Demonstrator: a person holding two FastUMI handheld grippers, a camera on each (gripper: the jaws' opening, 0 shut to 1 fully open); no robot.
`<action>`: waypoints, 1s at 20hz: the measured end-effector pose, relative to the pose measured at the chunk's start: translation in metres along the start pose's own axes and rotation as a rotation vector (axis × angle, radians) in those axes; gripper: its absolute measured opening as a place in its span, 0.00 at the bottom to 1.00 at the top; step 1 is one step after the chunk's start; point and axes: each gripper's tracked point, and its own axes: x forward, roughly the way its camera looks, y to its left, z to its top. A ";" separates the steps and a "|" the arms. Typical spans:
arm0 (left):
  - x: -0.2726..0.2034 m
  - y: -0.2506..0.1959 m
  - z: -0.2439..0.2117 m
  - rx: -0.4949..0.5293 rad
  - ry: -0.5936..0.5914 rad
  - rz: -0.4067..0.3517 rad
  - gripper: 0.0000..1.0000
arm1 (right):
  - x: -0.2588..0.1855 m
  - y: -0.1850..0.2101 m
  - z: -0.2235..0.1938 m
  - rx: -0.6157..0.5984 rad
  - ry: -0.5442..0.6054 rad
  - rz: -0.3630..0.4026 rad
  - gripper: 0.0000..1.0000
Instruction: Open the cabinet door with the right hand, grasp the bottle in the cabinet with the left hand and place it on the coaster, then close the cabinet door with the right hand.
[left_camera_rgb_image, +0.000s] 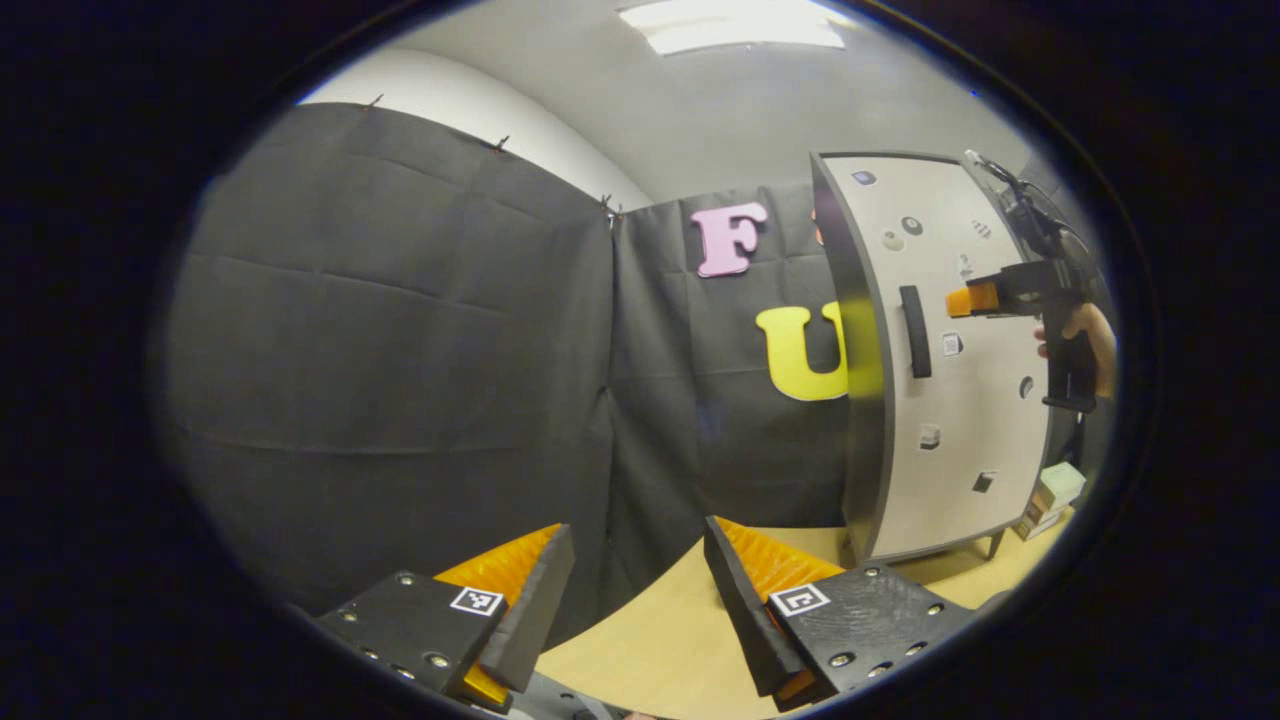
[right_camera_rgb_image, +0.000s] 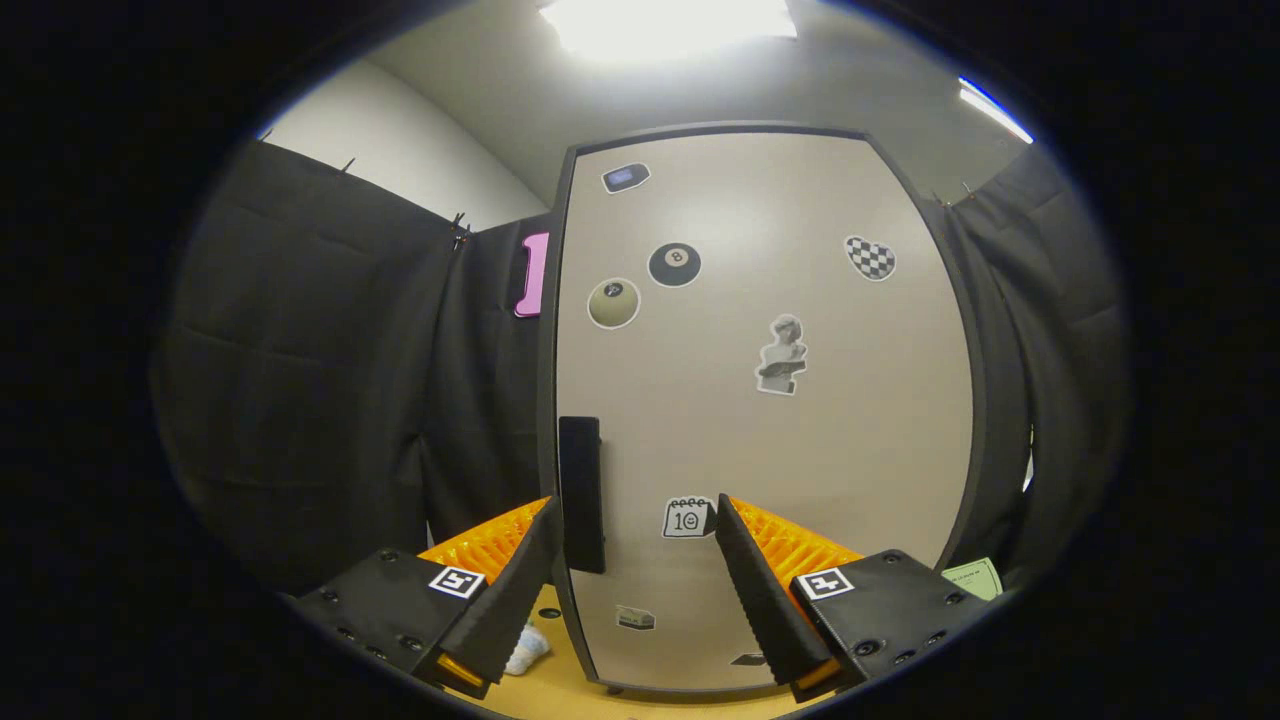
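Opening step. My right gripper faces the cabinet door, fingers spread wide, the black handle just inside the left finger. The door looks shut, so the bottle, presumably behind it, is hidden. To do this well I would centre the handle between the fingers, close squarely, then pull along the hinge arc. My left gripper waits open above the worktop, empty.

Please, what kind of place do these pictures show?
Probably a recording booth, not a real home: black cloth walls hang round a wooden tabletop, a small cabinet with stickers stands on it, and office-style light panels sit in the ceiling.
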 end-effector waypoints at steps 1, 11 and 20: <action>0.001 0.007 -0.003 0.000 0.004 0.012 0.80 | 0.006 0.003 -0.002 0.001 0.011 -0.002 0.97; 0.010 0.052 -0.011 -0.010 0.014 0.069 0.80 | 0.060 0.033 -0.027 -0.001 0.120 -0.023 0.87; 0.000 0.064 -0.008 -0.021 -0.002 0.066 0.80 | 0.067 0.039 -0.035 0.064 0.222 -0.016 0.49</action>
